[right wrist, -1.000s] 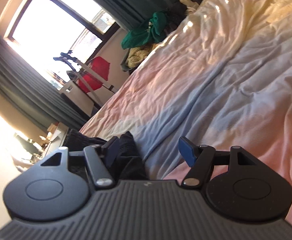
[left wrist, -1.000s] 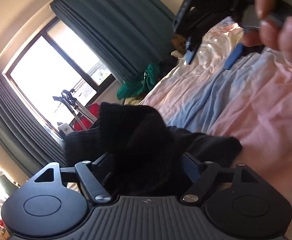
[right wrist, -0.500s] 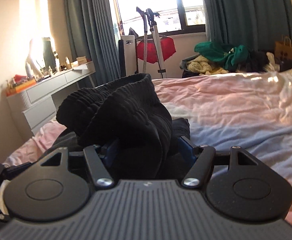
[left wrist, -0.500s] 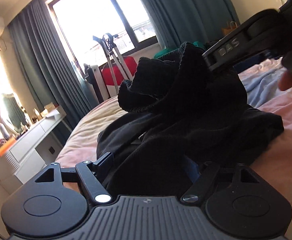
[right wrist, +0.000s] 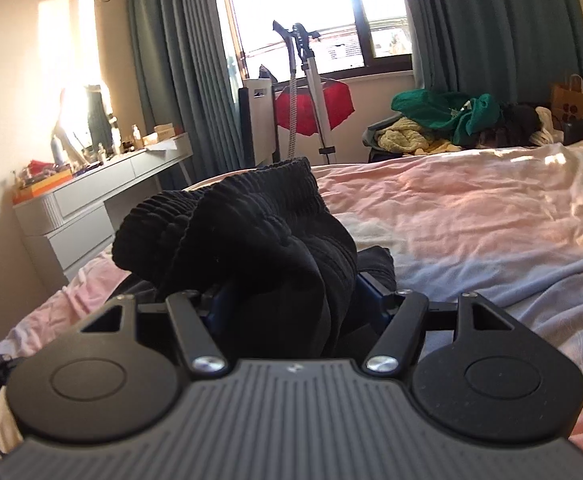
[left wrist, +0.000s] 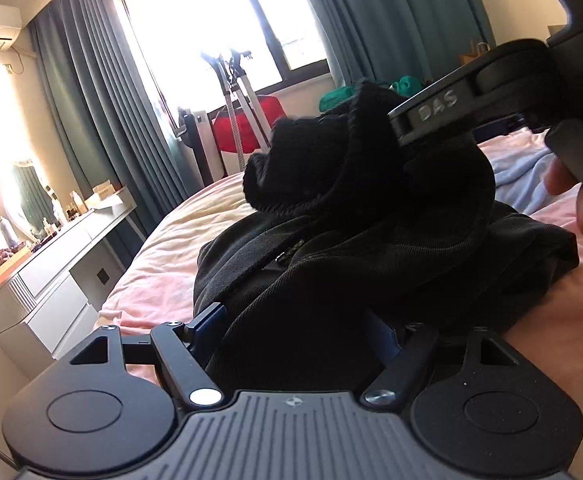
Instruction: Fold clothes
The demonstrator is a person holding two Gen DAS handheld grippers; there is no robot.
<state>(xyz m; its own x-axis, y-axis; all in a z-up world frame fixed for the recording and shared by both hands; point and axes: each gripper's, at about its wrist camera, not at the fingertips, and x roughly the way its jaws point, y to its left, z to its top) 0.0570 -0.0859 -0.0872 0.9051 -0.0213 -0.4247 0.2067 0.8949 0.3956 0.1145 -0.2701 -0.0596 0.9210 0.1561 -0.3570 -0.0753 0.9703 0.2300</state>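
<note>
Since a second ago, both grippers have closed on the bunched black ribbed knit garment [right wrist: 251,236]: left gripper [left wrist: 295,332] and right gripper [right wrist: 287,300] clamp it, raised over the near-left pink bedsheet [right wrist: 471,220], ready for spreading.

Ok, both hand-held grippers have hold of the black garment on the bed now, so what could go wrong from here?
1. The black garment is bunched thick in the left hand-held gripper; several layers may be pinched together, so the fold could come out lumpy.
2. The right hand-held gripper grips only the ribbed cuff, which may stretch or slip out when pulled.
3. The right unit sits close above the heap in the left view, so the two tools could collide.
</note>
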